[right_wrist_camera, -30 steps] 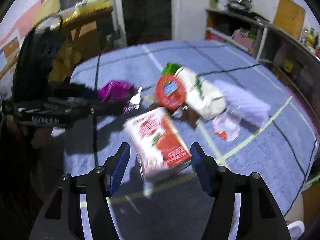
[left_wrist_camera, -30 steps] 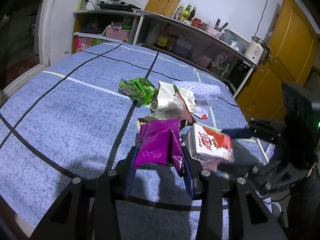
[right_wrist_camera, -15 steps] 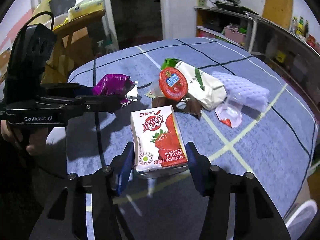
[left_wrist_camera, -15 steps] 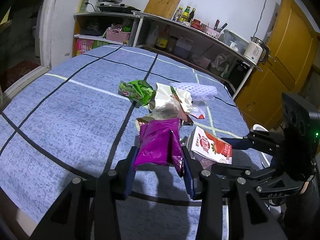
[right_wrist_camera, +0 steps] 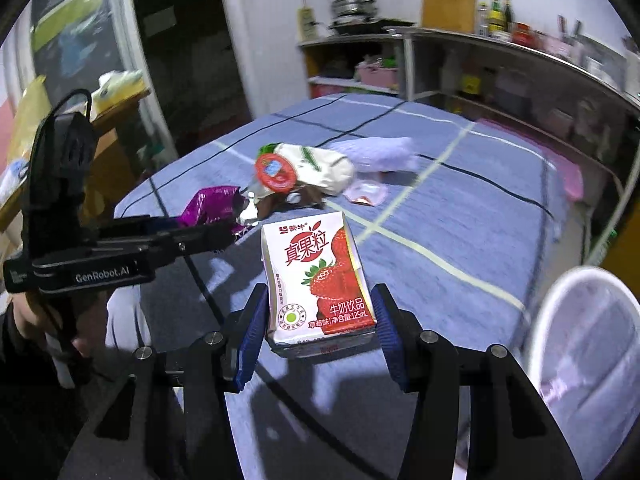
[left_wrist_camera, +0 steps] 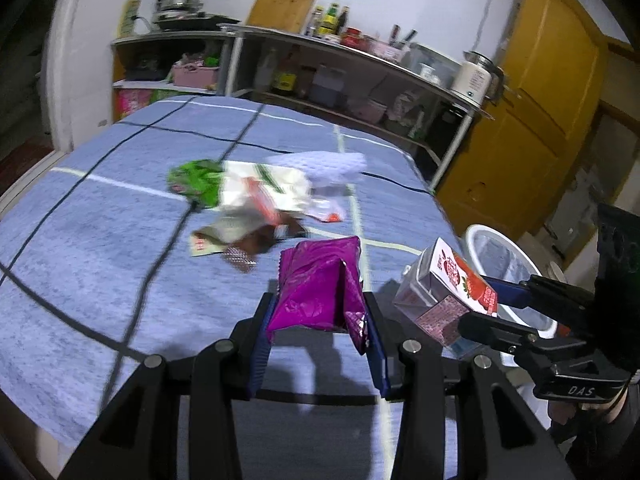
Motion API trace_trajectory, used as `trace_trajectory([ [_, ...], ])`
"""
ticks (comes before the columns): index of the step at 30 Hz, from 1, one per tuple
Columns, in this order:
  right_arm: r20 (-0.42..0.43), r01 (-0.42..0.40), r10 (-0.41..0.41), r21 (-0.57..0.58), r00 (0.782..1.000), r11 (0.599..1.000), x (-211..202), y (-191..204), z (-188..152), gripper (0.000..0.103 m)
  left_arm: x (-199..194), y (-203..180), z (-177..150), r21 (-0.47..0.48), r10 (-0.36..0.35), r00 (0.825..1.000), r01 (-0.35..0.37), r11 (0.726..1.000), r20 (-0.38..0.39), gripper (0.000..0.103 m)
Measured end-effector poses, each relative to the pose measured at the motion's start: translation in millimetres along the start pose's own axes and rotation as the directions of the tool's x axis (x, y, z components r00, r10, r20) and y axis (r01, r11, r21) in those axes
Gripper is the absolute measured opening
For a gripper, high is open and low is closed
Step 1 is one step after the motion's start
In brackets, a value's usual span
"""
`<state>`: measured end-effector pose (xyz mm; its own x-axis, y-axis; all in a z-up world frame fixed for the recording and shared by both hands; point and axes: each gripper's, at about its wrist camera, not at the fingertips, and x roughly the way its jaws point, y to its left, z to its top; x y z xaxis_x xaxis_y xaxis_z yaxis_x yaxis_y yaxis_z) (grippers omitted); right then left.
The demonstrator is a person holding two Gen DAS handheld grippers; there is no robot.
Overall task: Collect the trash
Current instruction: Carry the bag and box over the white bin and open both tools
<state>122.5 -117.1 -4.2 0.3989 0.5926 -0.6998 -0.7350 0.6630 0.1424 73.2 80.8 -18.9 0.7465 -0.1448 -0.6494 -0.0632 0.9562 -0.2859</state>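
The left gripper (left_wrist_camera: 320, 344) points forward and downward, its two blue-padded jaws closed against the sides of a crumpled purple wrapper (left_wrist_camera: 320, 284) that stands lifted between them. Seen from the right wrist, a hand (right_wrist_camera: 36, 320) grips the black handle of the left gripper at the left edge. The right gripper (right_wrist_camera: 320, 332) also points forward and downward. Its jaws have just been closing, and the pads press both sides of a strawberry milk carton (right_wrist_camera: 316, 276), held upright and clear of the surface. Seen from the left wrist, the right gripper enters from the right, and the carton sits tilted in its fingers (left_wrist_camera: 508, 292).
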Motion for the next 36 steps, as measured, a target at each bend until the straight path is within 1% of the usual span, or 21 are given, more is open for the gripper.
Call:
trace_trajectory([
  [7, 0.030, 0.077, -0.081, 0.100, 0.996, 0.992, -35, -26, -20, 0.053, 9, -47, 4, 0.082, -0.057, 0.998, 0.058, 0.995, -0.021, 0.043],
  [12, 0.051, 0.132, -0.144, 0.182, 0.988, 0.974, -60, -52, -33, 0.053, 20, -82, 8, 0.145, -0.101, 0.994, 0.106, 0.984, -0.043, 0.043],
  [15, 0.053, 0.177, -0.194, 0.235, 0.980, 0.956, -75, -70, -42, 0.053, 29, -103, 11, 0.175, -0.129, 0.990, 0.137, 0.975, -0.058, 0.043],
  [18, 0.056, 0.203, -0.227, 0.280, 0.972, 0.938, -87, -84, -51, 0.053, 37, -123, 15, 0.206, -0.154, 0.986, 0.165, 0.965, -0.070, 0.043],
  [24, 0.033, 0.276, -0.308, 0.364, 0.951, 0.890, -109, -114, -68, 0.053, 55, -159, 20, 0.253, -0.206, 0.973, 0.226, 0.941, -0.102, 0.043],
  [28, 0.011, 0.304, -0.336, 0.399, 0.942, 0.865, -115, -128, -78, 0.053, 65, -180, 18, 0.279, -0.233, 0.964, 0.260, 0.924, -0.126, 0.043],
  [36, -0.027, 0.334, -0.358, 0.435, 0.933, 0.836, -118, -145, -90, 0.053, 88, -209, 16, 0.309, -0.262, 0.948, 0.308, 0.900, -0.182, 0.044],
])
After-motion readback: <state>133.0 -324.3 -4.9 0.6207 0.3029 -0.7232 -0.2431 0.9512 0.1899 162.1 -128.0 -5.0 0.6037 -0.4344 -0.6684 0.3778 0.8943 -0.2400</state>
